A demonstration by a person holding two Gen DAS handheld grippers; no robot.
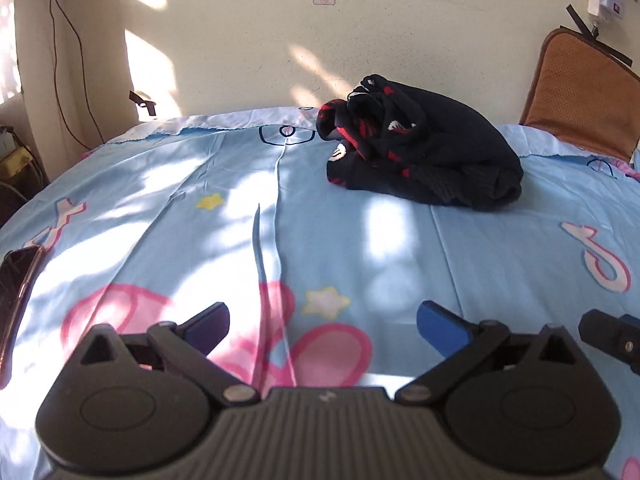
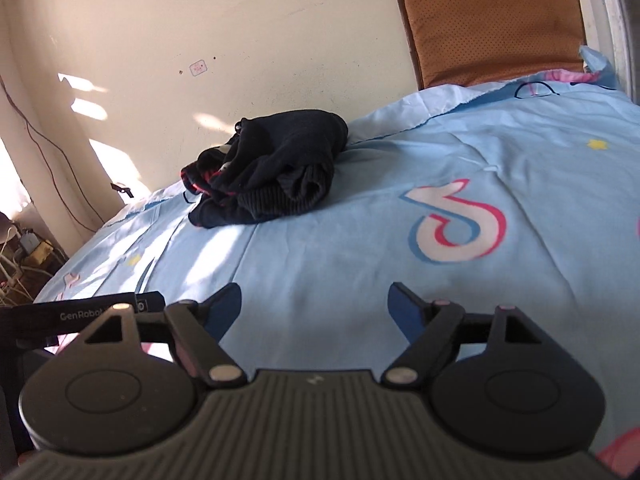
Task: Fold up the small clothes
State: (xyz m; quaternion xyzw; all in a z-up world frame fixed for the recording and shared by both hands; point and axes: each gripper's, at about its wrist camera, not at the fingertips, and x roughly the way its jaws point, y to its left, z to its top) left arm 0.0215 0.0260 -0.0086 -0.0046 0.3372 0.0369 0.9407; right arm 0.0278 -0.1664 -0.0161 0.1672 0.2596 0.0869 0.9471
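Note:
A crumpled black garment with red and white marks (image 1: 424,148) lies in a heap on the far part of the light blue bed sheet (image 1: 360,232), near the wall. It also shows in the right wrist view (image 2: 268,172). My left gripper (image 1: 323,326) is open and empty, low over the near part of the sheet, well short of the garment. My right gripper (image 2: 315,308) is open and empty, also near the front of the bed. A part of the right gripper (image 1: 612,338) shows at the right edge of the left wrist view.
A dark phone (image 1: 18,280) lies on the sheet at the left edge. A brown cushioned chair back (image 2: 492,20) stands behind the bed at the right. Cables and a power strip (image 2: 28,252) lie on the floor at the left. The wall (image 1: 280,40) is close behind the bed.

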